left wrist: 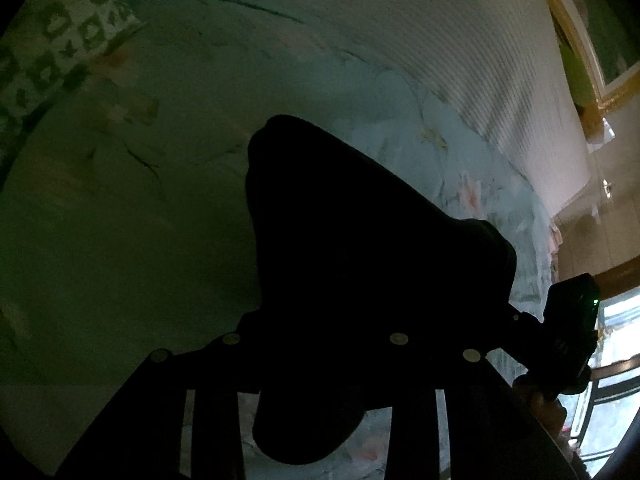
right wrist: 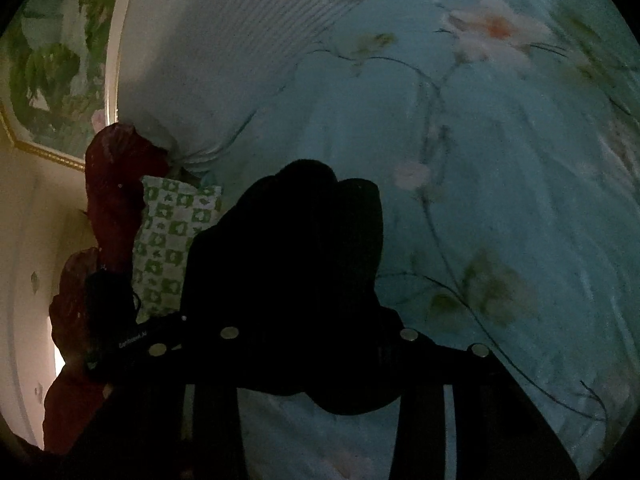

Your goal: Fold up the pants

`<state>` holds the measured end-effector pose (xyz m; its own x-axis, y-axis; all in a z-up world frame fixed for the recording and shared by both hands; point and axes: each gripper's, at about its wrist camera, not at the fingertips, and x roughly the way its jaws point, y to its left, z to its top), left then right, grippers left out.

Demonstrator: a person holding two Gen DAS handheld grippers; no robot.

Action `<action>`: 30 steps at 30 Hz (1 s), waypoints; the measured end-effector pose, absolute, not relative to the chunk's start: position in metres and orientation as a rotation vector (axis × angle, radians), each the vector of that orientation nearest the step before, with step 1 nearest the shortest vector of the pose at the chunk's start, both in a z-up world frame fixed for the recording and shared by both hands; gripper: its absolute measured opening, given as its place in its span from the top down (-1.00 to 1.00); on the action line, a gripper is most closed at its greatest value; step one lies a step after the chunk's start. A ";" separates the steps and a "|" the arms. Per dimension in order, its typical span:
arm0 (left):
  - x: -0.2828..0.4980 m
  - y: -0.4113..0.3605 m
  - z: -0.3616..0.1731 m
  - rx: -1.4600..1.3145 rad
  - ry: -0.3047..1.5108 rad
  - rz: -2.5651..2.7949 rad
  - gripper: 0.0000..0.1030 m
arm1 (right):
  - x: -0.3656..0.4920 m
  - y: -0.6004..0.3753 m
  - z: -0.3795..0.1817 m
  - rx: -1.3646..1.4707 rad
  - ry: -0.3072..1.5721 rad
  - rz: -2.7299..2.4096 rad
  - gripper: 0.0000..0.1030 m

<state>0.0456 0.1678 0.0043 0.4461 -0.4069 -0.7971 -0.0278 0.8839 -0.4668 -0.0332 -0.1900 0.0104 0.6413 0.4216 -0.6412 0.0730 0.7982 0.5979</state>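
The black pants (left wrist: 352, 264) hang as a dark bunch in front of the left wrist camera, covering my left gripper (left wrist: 316, 340), which is shut on them. The fabric stretches right toward the other gripper's body (left wrist: 568, 344). In the right wrist view the same pants (right wrist: 296, 280) bunch over my right gripper (right wrist: 316, 336), which is shut on them too. Both sets of fingertips are hidden under the cloth. The pants are lifted above the pale floral bedsheet (right wrist: 500, 160).
A green-and-white checked pillow (right wrist: 172, 240) and a dark red garment (right wrist: 116, 184) lie at the bed's head. A white striped pillow (left wrist: 460, 52) sits beyond. A framed picture (right wrist: 52, 72) hangs on the wall. A window (left wrist: 612, 360) is at the right.
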 end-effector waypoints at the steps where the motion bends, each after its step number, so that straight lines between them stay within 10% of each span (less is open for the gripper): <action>1: 0.046 0.173 0.005 -0.452 1.087 -0.238 0.34 | -0.029 -0.187 0.011 0.628 0.867 0.220 0.22; 30: 0.054 0.220 -0.015 -0.517 1.079 -0.093 0.34 | 0.035 -0.137 -0.007 0.562 0.968 0.281 0.22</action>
<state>0.0545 0.2200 -0.0150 0.4804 -0.3192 -0.8169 -0.1745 0.8780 -0.4457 0.0354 -0.1372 -0.0069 0.5458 0.4660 -0.6964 0.0202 0.8235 0.5669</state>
